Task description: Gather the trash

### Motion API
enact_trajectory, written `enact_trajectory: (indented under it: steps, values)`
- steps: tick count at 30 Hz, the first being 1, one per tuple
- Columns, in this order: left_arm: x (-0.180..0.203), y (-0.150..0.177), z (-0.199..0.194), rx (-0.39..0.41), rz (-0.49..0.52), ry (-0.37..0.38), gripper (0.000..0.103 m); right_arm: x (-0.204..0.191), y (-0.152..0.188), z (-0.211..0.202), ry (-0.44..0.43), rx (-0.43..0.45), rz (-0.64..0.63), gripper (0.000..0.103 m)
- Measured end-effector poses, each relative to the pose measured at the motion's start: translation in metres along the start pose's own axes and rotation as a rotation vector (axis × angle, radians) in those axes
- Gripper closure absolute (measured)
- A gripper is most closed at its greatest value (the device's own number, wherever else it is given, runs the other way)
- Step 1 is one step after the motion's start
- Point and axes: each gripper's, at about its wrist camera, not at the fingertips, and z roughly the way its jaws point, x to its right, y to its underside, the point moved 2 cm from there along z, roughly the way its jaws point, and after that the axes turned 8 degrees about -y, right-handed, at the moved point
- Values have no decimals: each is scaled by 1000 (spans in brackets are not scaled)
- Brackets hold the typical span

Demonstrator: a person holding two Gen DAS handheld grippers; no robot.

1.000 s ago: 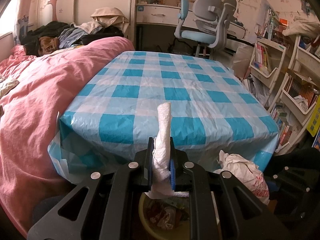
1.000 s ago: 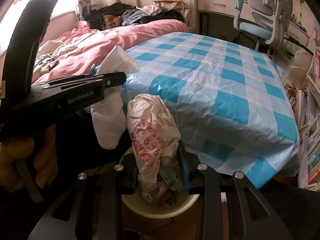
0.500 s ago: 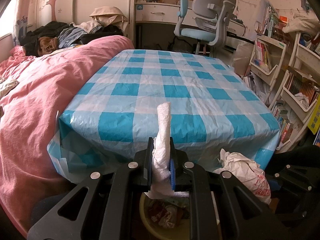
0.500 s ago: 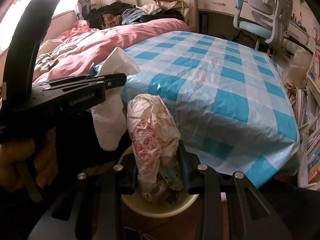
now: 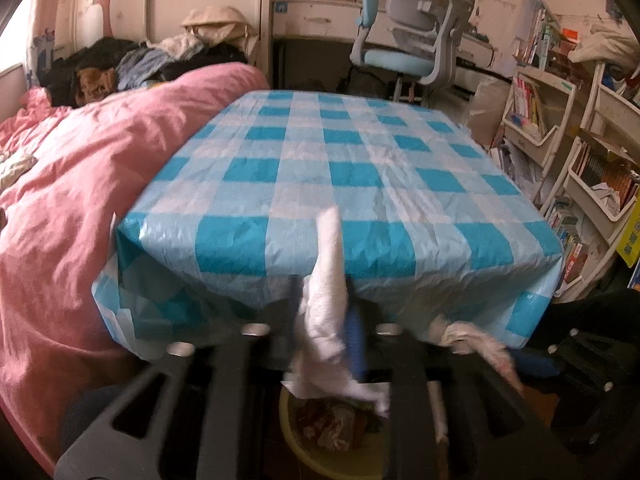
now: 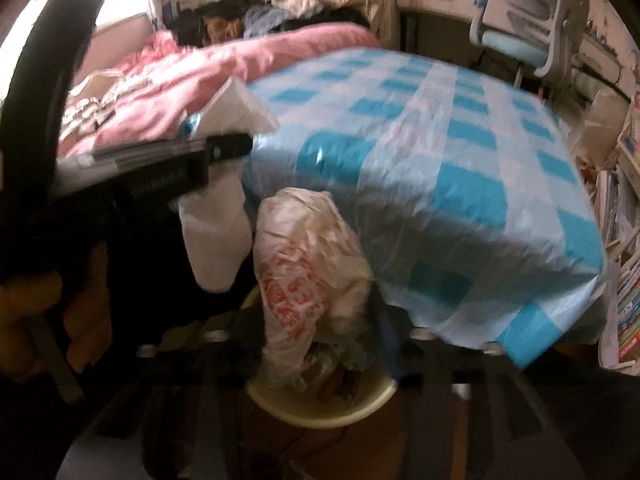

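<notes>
**Both claws hold trash above the bin**

Left wrist view: the left gripper sits at 6 o'clock, its jaws closed narrowly on a white tissue that stands up between them and droops below. Directly under it, at 6 o'clock, lies the yellow bin with wrappers inside. The table, covered in a blue checked cloth, fills the centre. A pink blanket spreads at 9 o'clock, a grey chair stands at 1 o'clock, and bookshelves rise at 3 o'clock. The crumpled plastic bag shows at 5 o'clock, blurred.

Right wrist view: the picture is blurred. The right gripper at 6 o'clock clamps the plastic bag, printed in red, which stands just above the bin. At 9 o'clock the left gripper reaches in sideways, with the tissue hanging from it beside the bag. The table runs toward 2 o'clock.
</notes>
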Motion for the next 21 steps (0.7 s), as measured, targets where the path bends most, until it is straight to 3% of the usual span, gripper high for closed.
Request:
enact_trajectory:
  steps: [1, 2, 4, 21]
  values:
    - [0, 0, 1, 2, -11, -20, 42, 1, 0, -1, 20, 2, 1, 30]
    - [-5, 1, -2, 20, -23, -38, 28, 1, 0, -2, 23, 6, 6, 29]
    - [-7, 0, -9, 47, -37, -54, 22, 5, 2, -7, 29, 24, 30, 23]
    - [-30, 12, -20, 50, -32, -69, 20, 12, -5, -12, 70, 54, 56, 20]
